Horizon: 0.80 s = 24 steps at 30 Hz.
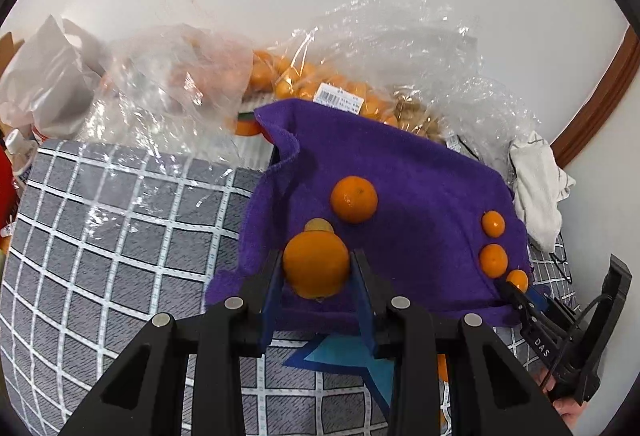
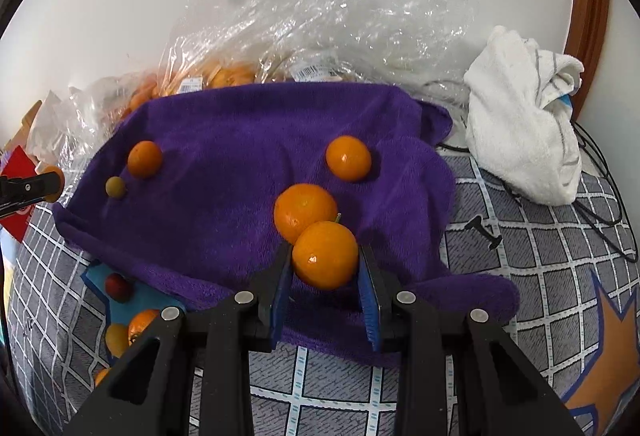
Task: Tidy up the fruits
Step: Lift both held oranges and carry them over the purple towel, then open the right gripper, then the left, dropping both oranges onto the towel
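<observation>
My left gripper (image 1: 316, 262) is shut on an orange mandarin (image 1: 316, 264) above the near edge of a purple towel (image 1: 400, 172). A second mandarin (image 1: 353, 199) and a small yellowish fruit (image 1: 319, 225) lie just beyond it. My right gripper (image 2: 325, 258) is shut on another mandarin (image 2: 325, 255), which touches a mandarin (image 2: 305, 211) lying on the towel (image 2: 248, 132). More mandarins lie on the towel's far right (image 2: 348, 158) and far left (image 2: 145, 158), next to a small olive fruit (image 2: 115, 187). The right gripper shows at the towel's right edge in the left wrist view (image 1: 516, 292).
Clear plastic bags of mandarins (image 1: 304, 80) lie behind the towel against the white wall. A white cloth (image 2: 524, 124) and black cables (image 2: 600, 204) lie at right. A blue star patch (image 2: 132, 300) holds a red fruit (image 2: 118, 286) and several orange ones. The surface is a grey checked cover (image 1: 100, 236).
</observation>
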### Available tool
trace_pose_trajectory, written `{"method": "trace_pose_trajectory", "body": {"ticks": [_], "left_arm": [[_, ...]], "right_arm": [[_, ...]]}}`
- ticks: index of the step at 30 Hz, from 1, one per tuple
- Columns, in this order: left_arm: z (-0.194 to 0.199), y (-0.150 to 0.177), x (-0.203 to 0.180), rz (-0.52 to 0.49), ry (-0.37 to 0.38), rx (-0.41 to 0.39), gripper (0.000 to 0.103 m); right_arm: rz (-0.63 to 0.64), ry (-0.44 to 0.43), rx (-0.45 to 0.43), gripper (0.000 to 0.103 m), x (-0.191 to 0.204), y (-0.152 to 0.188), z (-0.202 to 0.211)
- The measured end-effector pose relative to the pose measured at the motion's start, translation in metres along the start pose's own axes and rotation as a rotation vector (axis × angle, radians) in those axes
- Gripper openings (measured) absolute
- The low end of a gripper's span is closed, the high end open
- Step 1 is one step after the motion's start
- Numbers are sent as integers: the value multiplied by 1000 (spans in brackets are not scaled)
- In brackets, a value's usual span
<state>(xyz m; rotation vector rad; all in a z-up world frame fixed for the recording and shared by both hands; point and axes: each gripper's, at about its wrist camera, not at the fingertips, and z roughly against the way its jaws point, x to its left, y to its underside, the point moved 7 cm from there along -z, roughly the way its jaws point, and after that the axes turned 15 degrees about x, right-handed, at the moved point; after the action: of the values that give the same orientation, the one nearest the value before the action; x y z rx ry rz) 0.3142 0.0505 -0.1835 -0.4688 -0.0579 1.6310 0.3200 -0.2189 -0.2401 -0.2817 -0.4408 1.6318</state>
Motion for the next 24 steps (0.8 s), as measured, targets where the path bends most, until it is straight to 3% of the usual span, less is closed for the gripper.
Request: {"method": "trace_pose_trajectory", "body": {"ticks": [7,24], "left_arm": [[-23,-4,-6,-14,-49,36,32],[-48,2,-9,-16,-57,115,35]], "right_arm": [[-1,-1,-3,32,-2,0,0],[-24,44,-35,41,-11,24,37]]}}
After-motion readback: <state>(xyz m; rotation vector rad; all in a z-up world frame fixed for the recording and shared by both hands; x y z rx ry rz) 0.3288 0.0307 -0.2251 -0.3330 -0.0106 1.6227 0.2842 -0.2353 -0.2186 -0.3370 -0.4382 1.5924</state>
